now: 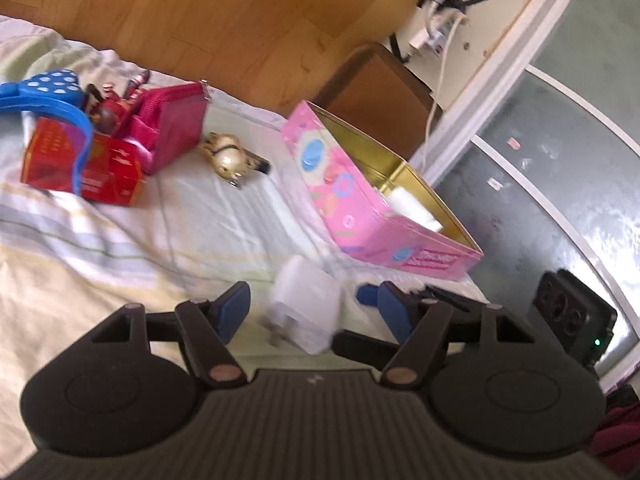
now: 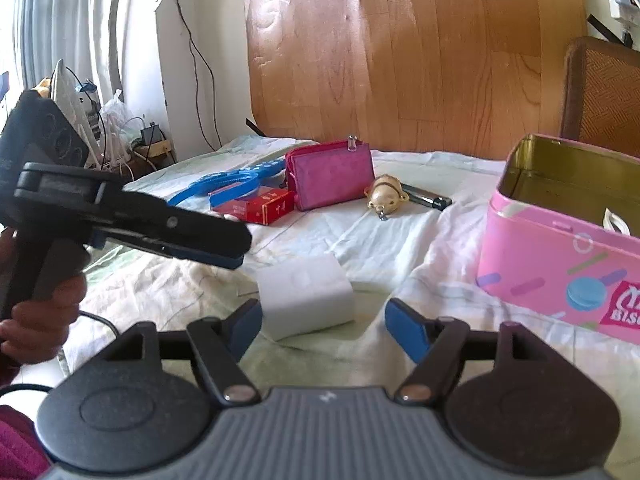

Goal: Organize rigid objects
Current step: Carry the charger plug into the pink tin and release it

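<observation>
White charger [image 2: 306,296] lies on the bedsheet [image 2: 400,240] between my right gripper's [image 2: 322,322] wide, untouching jaws; my left gripper [image 1: 308,312] is also wide; pink tin [image 2: 560,264] at two o'clock.

- The pink tin [image 2: 560,272] carries, at the right edge of its front wall, a magenta panel with white letters cut off by the frame; only "BISC" can be read, and the word above it is illegible.
- The red box [image 2: 256,206], left of the tin past the magenta pouch [image 2: 332,174], bears small white print too blurred to read.
</observation>
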The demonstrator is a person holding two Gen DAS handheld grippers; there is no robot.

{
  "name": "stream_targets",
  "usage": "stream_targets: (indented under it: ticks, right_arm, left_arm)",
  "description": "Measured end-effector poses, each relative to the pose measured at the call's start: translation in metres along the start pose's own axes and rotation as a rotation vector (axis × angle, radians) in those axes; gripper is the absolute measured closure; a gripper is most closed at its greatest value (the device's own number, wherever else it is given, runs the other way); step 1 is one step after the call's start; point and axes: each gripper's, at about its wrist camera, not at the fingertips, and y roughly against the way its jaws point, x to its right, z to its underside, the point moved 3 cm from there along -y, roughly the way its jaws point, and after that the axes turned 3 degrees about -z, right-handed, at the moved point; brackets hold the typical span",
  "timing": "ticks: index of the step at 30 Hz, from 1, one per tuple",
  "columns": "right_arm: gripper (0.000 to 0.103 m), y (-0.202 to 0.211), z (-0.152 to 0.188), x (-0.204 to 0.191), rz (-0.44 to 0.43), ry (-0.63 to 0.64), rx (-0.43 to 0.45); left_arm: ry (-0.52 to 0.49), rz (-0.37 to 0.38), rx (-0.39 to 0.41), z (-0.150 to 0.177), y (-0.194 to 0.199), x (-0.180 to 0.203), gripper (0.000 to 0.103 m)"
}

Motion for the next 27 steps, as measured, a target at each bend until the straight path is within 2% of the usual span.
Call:
stream_targets:
  ticks: [3,6,8,9,12,14,18,21,25,27]
  right_arm:
    - [0.023,-0.002,-0.004,-0.003,-0.019,0.046,0.008]
    - [0.024,-0.014,-0.007,-0.012,-0.034,0.114,-0.015]
    - [0.044,-0.029,-0.006,-0.013,-0.051,0.13,-0.065]
    - [0.048,-0.036,-0.006,-0.012,-0.045,0.121,-0.1]
    - [0.048,-0.025,-0.01,-0.008,-0.052,0.097,-0.031]
    - [0.049,-0.015,-0.015,-0.005,-0.039,0.1,0.02]
    - [0.049,0.006,-0.033,0.004,0.12,0.171,0.145]
    - [0.049,0.024,-0.044,0.032,0.207,0.133,0.2]
    - [0.049,0.039,-0.047,0.074,0.31,0.047,0.209]
    - [0.049,0.042,-0.046,0.093,0.347,0.005,0.206]
  left_arm:
    - [-0.015,-0.011,-0.019,0.001,-0.008,0.005,0.03]
    - [-0.015,-0.029,-0.048,0.002,-0.022,0.001,0.032]
    - [-0.004,-0.034,-0.079,0.005,-0.033,-0.003,0.036]
    - [-0.009,-0.042,-0.063,0.005,-0.033,0.0,0.036]
    - [-0.051,-0.039,-0.048,-0.005,-0.03,0.013,0.036]
    - [-0.086,-0.003,-0.029,-0.019,-0.03,0.027,0.037]
    - [-0.214,0.052,0.008,-0.05,-0.049,0.07,0.037]
    - [-0.327,0.082,0.024,-0.064,-0.077,0.101,0.037]
    - [-0.326,0.135,-0.032,-0.074,-0.125,0.119,0.037]
    - [-0.332,0.134,-0.048,-0.073,-0.145,0.128,0.037]
